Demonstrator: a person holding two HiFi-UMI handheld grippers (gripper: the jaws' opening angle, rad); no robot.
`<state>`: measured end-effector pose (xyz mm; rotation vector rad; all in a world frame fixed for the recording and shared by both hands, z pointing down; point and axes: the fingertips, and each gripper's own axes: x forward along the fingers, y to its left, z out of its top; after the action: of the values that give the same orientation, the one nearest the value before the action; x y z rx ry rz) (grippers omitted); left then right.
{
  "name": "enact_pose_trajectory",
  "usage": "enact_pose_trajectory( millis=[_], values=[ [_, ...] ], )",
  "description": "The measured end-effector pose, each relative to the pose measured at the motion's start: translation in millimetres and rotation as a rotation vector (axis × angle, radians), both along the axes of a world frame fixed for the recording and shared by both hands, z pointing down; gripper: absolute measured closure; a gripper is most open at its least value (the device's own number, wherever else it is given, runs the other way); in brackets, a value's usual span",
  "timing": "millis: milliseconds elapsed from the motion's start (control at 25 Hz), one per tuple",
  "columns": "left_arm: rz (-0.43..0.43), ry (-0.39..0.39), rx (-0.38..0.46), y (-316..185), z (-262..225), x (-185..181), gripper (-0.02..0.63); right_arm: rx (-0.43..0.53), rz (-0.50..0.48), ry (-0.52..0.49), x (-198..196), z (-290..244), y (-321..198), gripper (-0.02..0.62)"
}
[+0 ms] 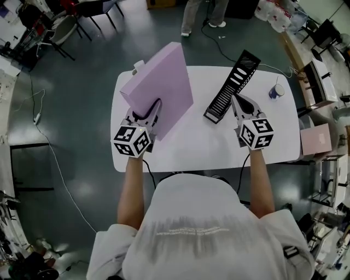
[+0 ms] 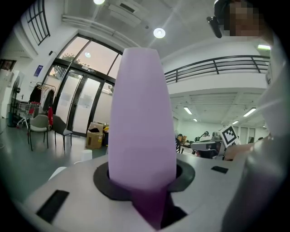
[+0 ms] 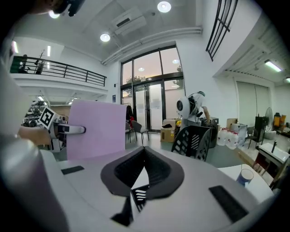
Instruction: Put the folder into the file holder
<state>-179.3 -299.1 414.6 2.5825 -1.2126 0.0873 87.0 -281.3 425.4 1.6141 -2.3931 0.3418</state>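
A large lilac folder [image 1: 161, 82] is tilted up over the left part of the white table [image 1: 197, 147]. My left gripper [image 1: 153, 106] is shut on its near lower edge. In the left gripper view the folder [image 2: 140, 113] rises straight out from between the jaws of the left gripper [image 2: 142, 181]. A black slotted file holder [image 1: 232, 85] lies slantwise on the table's right half. My right gripper [image 1: 236, 99] sits at its near right edge, shut on the holder's thin wall. In the right gripper view the right gripper [image 3: 145, 152] has its pads together, with the folder [image 3: 97, 129] at left and the file holder [image 3: 195, 140] at right.
A blue-and-white cup [image 1: 276, 91] stands at the table's right end. A small white object [image 1: 138, 65] sits at the far left corner, behind the folder. A pink box [image 1: 316, 139] rests beyond the right edge. A person's legs [image 1: 205, 13] and floor cables are beyond the table.
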Motion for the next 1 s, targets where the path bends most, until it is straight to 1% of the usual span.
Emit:
enact_pose_trajectory(
  millis=[120,280,400,600,880,1000],
  values=[
    [0.001,-0.013,0.043,4,-25,21,0.454,0.016,0.010,0.000,21,-15,4,0.571],
    [0.010,-0.014,0.092,10,-54,50,0.454,0.038,0.012,0.025,45,-34,15,0.571],
    [0.012,-0.016,0.126,13,-70,78,0.454,0.041,0.012,0.039,69,-41,25,0.571],
    [0.015,-0.017,0.176,24,-91,124,0.454,0.044,0.014,0.059,111,-45,44,0.571],
    [-0.022,-0.014,0.230,38,-112,167,0.454,0.042,0.000,0.060,157,-48,69,0.571],
    [-0.041,-0.025,0.257,40,-119,184,0.454,0.034,-0.008,0.054,174,-47,77,0.571]
  ],
)
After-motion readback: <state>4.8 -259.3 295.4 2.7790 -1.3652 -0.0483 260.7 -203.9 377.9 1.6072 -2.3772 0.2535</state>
